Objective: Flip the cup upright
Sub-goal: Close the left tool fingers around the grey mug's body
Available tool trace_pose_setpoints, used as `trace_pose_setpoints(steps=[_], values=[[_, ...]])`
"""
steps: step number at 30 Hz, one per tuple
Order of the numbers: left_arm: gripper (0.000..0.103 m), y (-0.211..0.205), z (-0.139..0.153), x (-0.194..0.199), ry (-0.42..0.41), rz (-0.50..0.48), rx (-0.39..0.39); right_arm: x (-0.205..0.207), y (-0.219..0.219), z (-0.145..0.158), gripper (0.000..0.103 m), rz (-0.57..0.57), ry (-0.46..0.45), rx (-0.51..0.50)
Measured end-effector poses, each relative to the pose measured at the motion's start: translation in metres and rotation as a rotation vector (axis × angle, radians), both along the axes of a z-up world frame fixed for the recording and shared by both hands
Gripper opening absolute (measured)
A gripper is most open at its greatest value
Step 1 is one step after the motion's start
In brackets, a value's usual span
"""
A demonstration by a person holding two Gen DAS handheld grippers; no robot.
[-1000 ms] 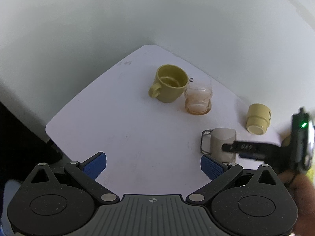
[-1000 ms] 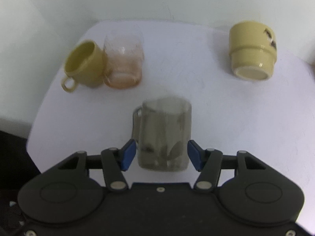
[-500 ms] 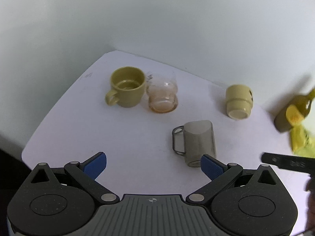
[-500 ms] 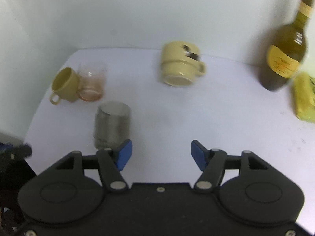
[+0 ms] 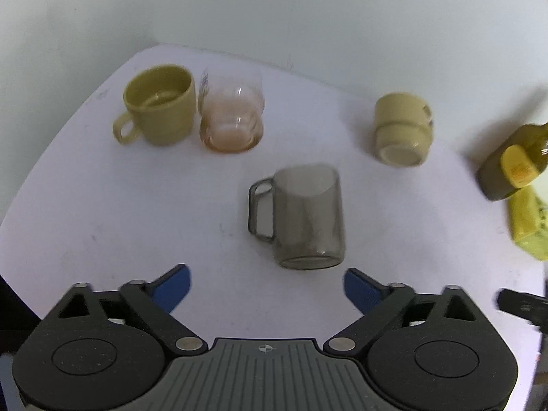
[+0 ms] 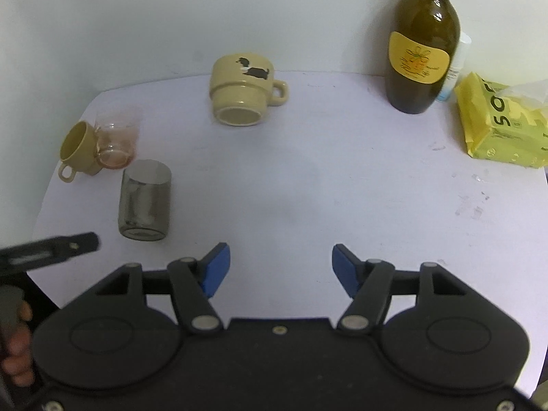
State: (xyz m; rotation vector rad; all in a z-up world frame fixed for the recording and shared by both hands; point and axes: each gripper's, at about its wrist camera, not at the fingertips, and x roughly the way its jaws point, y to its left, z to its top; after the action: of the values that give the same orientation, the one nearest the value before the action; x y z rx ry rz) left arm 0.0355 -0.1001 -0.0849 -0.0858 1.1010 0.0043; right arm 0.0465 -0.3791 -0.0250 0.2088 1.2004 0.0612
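A grey smoked-glass mug [image 5: 303, 217] stands upright on the white table, handle to its left; it also shows in the right wrist view [image 6: 145, 204]. A cream mug with a dog picture [image 6: 244, 93] stands upside down, base up, farther back; it also shows in the left wrist view [image 5: 401, 128]. My left gripper [image 5: 267, 286] is open and empty, just short of the grey mug. My right gripper [image 6: 279, 267] is open and empty over bare table, well right of the grey mug.
An upright olive mug [image 5: 159, 114] and a pinkish glass [image 5: 233, 120] stand together at the back left. A dark wine bottle [image 6: 422, 42] and a yellow tissue pack [image 6: 500, 123] stand at the right. The table's front edge [image 6: 41, 219] is close on the left.
My right gripper let go of the grey mug, left it standing and pulled back to the right. My left gripper swung towards the grey mug, which now sits centred ahead of it.
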Motion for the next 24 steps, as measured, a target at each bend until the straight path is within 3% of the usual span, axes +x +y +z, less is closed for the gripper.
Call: trace_pose_setpoints(steps=[9, 15, 24], values=[[0.091, -0.038, -0.022, 0.013, -0.023, -0.044, 0.011, -0.007, -0.028, -0.004, 0.064, -0.004, -0.003, -0.018], [0.091, -0.039, -0.043, 0.031, -0.026, -0.003, 0.007, -0.008, -0.044, -0.006, 0.064, -0.02, -0.001, -0.023], [0.09, -0.046, -0.056, 0.03, -0.047, -0.051, 0.055, -0.014, -0.055, -0.008, 0.064, -0.027, 0.005, -0.026]])
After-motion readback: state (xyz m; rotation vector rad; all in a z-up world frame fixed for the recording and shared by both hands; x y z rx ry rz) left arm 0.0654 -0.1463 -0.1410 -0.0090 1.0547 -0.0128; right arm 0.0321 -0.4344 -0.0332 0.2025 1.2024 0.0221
